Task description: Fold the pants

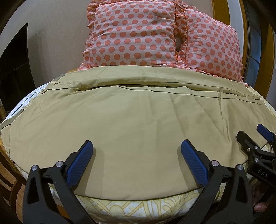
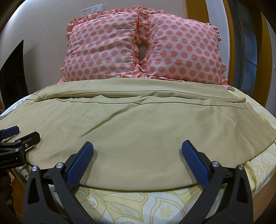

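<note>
1. Khaki pants lie spread flat across the bed, their near edge just short of the bed's edge.
2. Left tongs and right tongs gape wide over that edge, holding nothing.
3. Only the right wrist view shows a wall socket above the polka-dot pillows.

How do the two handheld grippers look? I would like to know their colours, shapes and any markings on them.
Both the left gripper and the right gripper have black frames, V-shaped arms and silver round pivot bolts. Their fingers carry blue pads with a fine dotted texture. White letters "DAS" are printed on the right gripper's body, and "GenRobot.AI" on the left one's. No cables or sleeves are visible.
</note>
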Demonstrator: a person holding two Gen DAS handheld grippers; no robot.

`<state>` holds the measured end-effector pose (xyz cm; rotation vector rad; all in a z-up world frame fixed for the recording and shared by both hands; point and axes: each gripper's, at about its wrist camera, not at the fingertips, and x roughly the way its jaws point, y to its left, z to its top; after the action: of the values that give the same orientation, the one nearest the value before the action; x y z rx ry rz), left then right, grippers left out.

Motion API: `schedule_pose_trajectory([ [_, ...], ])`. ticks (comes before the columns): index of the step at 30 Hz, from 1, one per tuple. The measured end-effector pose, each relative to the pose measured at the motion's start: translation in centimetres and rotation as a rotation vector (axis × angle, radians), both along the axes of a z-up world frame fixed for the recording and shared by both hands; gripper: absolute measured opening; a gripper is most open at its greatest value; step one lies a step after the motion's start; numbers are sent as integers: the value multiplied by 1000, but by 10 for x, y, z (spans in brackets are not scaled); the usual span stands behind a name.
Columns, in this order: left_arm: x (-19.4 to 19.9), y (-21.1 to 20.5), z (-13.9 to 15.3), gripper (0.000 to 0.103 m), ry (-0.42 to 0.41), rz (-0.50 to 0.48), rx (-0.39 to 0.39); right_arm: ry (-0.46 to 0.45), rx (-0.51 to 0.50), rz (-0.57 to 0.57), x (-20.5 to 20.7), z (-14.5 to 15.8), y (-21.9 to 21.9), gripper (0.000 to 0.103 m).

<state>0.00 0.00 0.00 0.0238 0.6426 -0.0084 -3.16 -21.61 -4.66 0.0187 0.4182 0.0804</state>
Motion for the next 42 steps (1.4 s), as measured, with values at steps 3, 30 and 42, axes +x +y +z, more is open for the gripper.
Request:
schedule_pose_trajectory([
  [3, 0, 0, 0, 101, 0, 0, 0, 0, 0, 0, 0, 0, 0, 102],
  [30, 0, 0, 0, 101, -3, 0, 0, -5, 0, -3, -2, 0, 1, 102],
  [42, 0, 0, 0, 101, -7, -2, 2, -18, 1, -4, -4, -2, 3, 102],
])
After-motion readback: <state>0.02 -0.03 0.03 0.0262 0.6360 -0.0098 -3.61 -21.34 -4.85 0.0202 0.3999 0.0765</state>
